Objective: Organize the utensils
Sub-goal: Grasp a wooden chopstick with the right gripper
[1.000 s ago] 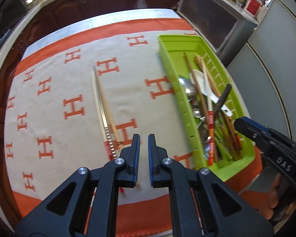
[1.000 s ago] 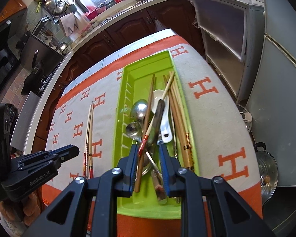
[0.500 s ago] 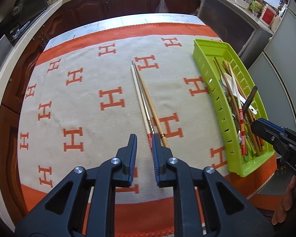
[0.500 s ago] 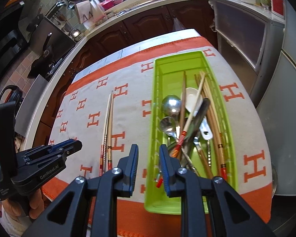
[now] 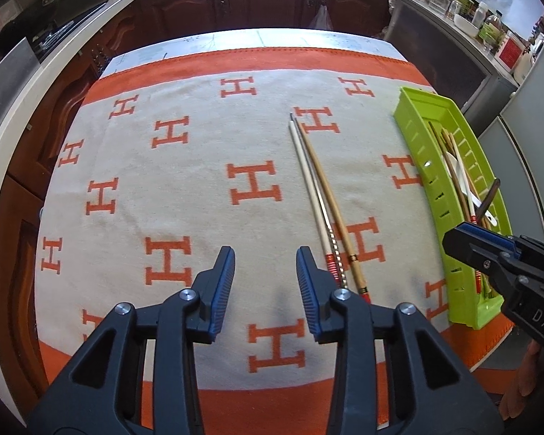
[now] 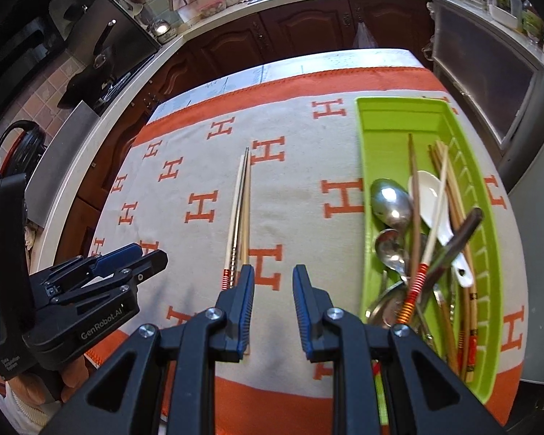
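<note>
Three chopsticks (image 5: 321, 195), one white, one metal and one tan, lie side by side on the orange-and-beige cloth (image 5: 163, 199). My left gripper (image 5: 266, 257) hovers just left of their near ends; its jaws are opening and nothing is between them. The green tray (image 6: 399, 134) holds metal spoons (image 6: 391, 203), a white spoon (image 6: 429, 192) and several chopsticks. My right gripper (image 6: 273, 272) hangs over the cloth between the laid-out chopsticks (image 6: 241, 210) and the tray, jaws a little apart and empty.
The tray (image 5: 439, 195) runs along the table's right edge, with grey cabinets beyond it. Dark wooden cupboards and a counter ring the far side. Each gripper shows in the other's view: the right gripper (image 5: 464, 239), the left gripper (image 6: 141, 253).
Both grippers have shifted left across the table. The left jaws have gone from nearly shut to apart. The right gripper has left the tray and now hangs over the cloth.
</note>
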The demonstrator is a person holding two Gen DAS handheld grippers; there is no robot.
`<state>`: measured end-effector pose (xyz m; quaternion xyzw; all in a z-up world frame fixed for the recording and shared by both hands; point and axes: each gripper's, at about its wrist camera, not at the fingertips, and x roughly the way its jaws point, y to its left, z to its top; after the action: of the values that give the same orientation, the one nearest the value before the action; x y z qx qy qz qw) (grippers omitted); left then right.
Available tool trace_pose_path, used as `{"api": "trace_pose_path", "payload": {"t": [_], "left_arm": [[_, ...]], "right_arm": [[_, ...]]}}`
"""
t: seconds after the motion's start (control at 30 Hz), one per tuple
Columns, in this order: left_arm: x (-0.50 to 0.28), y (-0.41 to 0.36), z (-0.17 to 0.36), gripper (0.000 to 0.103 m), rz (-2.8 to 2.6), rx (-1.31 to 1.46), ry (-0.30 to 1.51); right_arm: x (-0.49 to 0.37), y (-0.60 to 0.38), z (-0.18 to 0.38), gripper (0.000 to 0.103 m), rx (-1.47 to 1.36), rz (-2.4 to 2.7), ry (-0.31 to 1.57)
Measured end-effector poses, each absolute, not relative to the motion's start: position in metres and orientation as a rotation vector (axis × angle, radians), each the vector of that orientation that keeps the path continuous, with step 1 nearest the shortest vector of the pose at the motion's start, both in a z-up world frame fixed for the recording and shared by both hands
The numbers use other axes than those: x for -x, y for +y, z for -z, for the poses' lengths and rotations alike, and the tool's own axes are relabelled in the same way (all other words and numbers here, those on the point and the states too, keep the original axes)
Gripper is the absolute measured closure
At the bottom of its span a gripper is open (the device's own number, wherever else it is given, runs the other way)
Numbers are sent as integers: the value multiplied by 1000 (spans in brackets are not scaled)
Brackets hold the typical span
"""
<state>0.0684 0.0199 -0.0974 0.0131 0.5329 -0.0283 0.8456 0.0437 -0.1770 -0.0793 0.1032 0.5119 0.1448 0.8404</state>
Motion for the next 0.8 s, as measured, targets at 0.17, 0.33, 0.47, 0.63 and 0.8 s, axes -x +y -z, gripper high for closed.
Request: {"api": "trace_pose_path", "payload": {"t": [0.17, 0.33, 0.47, 0.63, 0.8], "left_arm": [[-77, 34, 108, 71, 47, -1, 1146], [-84, 42, 119, 71, 39, 12, 1167], [-89, 47, 129, 71, 37, 21, 1188], [-93, 49, 134, 71, 38, 28, 1199], [-96, 47, 138, 71, 43, 29, 1210]], "right_arm": [[-58, -159, 89, 81, -198, -322, 1112], [-71, -138, 104, 81, -166, -344, 1153], [-79, -127, 120, 81, -135, -345, 1193], [-84, -119, 138, 81, -99, -323, 1238], [-84, -110, 138, 81, -37, -312, 1207]]}}
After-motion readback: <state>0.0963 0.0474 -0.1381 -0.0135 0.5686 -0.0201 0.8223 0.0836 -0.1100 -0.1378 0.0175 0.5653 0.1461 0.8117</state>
